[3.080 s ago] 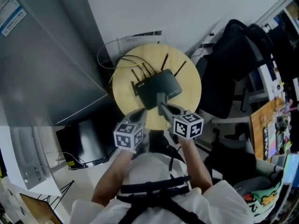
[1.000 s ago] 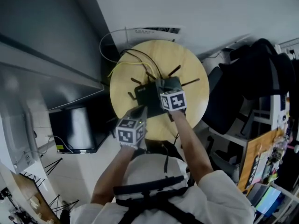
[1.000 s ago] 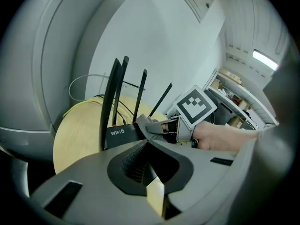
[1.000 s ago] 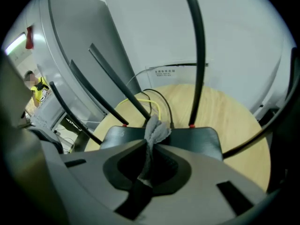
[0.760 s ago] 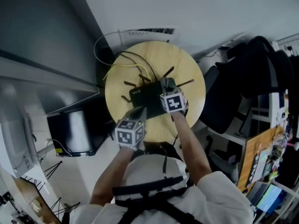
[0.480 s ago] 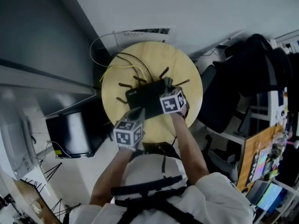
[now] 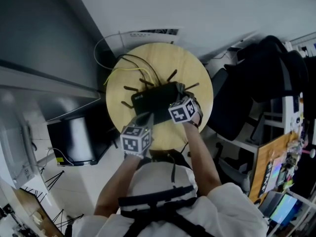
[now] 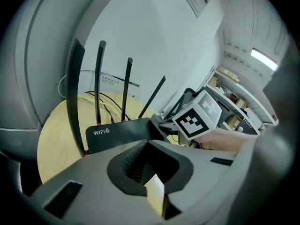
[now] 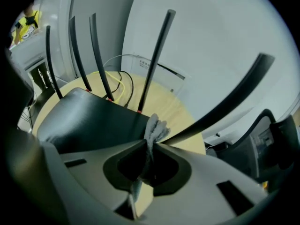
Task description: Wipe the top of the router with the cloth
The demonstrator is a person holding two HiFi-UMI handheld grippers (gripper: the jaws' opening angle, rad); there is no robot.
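The black router (image 7: 154, 97) lies on a round wooden table (image 7: 197, 78), its antennas (image 8: 99, 81) standing up along the far side. My right gripper (image 7: 177, 94) is at the router's near right corner, shut on a grey cloth (image 9: 155, 125) that sticks out past the jaws onto the router top (image 9: 89, 118). My left gripper (image 7: 144, 116) hovers at the router's near edge, shut with nothing between its fingers. In the left gripper view the router (image 8: 119, 134) lies just past my left gripper (image 8: 149, 143), and the right gripper's marker cube (image 8: 199, 118) shows at its right end.
Yellow and black cables (image 7: 127, 67) run off the back of the router toward the wall. A dark chair with bags (image 7: 249, 83) crowds the table's right side. A grey cabinet (image 7: 44, 48) stands to the left, a dark box (image 7: 79, 142) below it.
The right gripper went from the table's front edge onto the router top with the cloth, then slid back to the near right corner. The left gripper stayed put.
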